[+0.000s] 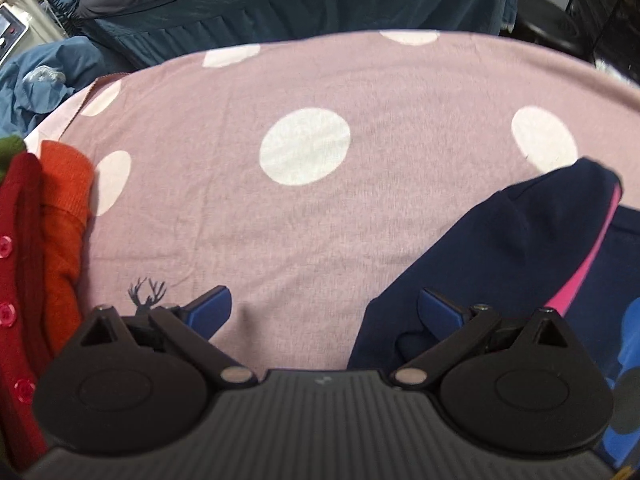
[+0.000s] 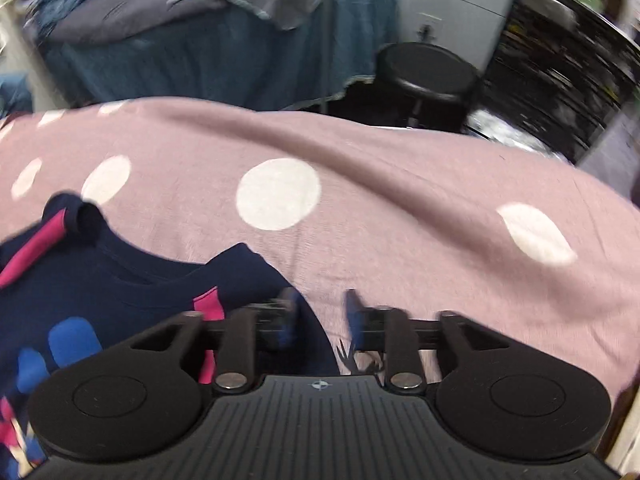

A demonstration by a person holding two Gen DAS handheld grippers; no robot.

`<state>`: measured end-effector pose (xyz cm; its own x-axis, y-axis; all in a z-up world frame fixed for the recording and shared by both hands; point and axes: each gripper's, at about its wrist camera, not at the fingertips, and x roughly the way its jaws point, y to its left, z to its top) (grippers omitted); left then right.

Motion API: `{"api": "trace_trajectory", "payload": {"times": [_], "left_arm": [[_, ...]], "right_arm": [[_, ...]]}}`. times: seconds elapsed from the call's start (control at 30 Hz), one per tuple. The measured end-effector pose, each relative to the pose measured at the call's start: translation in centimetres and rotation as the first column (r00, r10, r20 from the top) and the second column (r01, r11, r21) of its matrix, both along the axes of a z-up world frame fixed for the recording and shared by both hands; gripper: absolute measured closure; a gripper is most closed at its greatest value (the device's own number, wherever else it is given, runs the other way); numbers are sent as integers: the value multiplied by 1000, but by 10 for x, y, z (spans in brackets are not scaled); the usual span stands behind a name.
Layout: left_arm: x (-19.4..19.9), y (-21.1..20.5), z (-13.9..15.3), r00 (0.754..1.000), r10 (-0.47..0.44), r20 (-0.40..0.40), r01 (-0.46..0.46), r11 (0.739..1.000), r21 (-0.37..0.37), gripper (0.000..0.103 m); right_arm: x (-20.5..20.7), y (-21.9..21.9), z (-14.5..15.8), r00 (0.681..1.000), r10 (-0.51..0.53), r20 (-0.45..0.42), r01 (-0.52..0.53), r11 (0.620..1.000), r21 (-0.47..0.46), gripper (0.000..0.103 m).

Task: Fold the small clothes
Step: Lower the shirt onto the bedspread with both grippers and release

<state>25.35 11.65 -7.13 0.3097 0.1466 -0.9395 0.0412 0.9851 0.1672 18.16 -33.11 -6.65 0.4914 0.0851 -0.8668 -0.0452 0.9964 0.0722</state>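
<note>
A small navy shirt (image 1: pixel 500 264) with pink stripes and blue print lies on the pink polka-dot cloth (image 1: pixel 280 220). My left gripper (image 1: pixel 324 312) is open; its right finger rests over the shirt's left edge, nothing held. In the right wrist view the same shirt (image 2: pixel 100 300) lies at lower left, neckline towards the far side. My right gripper (image 2: pixel 320 316) is blurred with a narrow gap between its fingers, over the shirt's right shoulder edge; I see no cloth pinched.
A red buttoned garment (image 1: pixel 20 280) and an orange knit (image 1: pixel 64 220) lie stacked at the left. Beyond the cloth is a blue-covered bed (image 2: pixel 220 48) with clutter, a black round stool (image 2: pixel 428 72) and dark shelving (image 2: pixel 560 60) at right.
</note>
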Motion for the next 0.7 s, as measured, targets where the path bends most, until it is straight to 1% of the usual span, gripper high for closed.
{"api": "trace_trajectory", "payload": {"times": [0.07,0.1,0.13,0.2,0.27,0.3,0.33,0.4,0.43,0.47,0.5,0.53,0.57,0.6,0.63,0.7], "left_arm": [[0,2,-9,1000,5,-8,-5,1000,0,2],[0,3,-14,1000,14,-23,-14,1000,-8,2],[-1,5,-18,999,26,-45,-28,999,-34,2],[-6,7,-25,997,46,-67,-53,992,-113,8],[-14,5,-23,998,56,-21,-59,988,-142,20],[-16,2,-21,999,45,-4,-45,987,-155,36],[-18,-2,-18,999,29,14,-27,986,-165,61],[-18,-8,-12,1000,4,13,-1,982,-187,96],[-17,-10,-10,1000,10,11,-7,982,-186,97],[-16,-10,-7,1000,15,24,-11,983,-181,97],[-14,-10,-1,999,28,43,-20,984,-179,98],[-12,-5,3,997,52,60,-40,983,-181,99],[-9,1,7,994,78,72,-63,981,-184,99],[-5,7,10,992,97,76,-82,979,-187,100],[-2,13,12,990,109,87,-93,980,-174,102],[6,19,19,985,103,137,-91,992,-93,103]], "right_arm": [[-15,-3,6,998,-35,47,31,997,72,31],[-21,-3,9,997,-36,63,30,995,94,25],[-28,0,10,996,-38,77,30,994,102,22],[-40,5,10,995,-54,87,43,992,122,7],[-51,8,7,993,-88,76,76,986,148,4],[-54,8,2,992,-108,60,97,982,159,4],[-60,6,-2,991,-130,40,122,978,167,4],[-68,2,-12,984,-179,-8,178,969,169,4],[-72,0,-18,979,-200,-34,203,963,179,4],[-76,-1,-23,975,-213,-61,221,955,199,7],[-78,1,-24,977,-206,-58,214,955,206,33],[-81,3,-21,982,-184,-36,187,963,196,96],[-81,3,-19,986,-162,-42,167,963,210,97],[-80,1,-16,985,-169,-40,173,957,234,100],[-79,-3,-11,983,-182,-24,183,955,234,100],[-72,-11,0,978,-211,9,205,962,179,100]]}}
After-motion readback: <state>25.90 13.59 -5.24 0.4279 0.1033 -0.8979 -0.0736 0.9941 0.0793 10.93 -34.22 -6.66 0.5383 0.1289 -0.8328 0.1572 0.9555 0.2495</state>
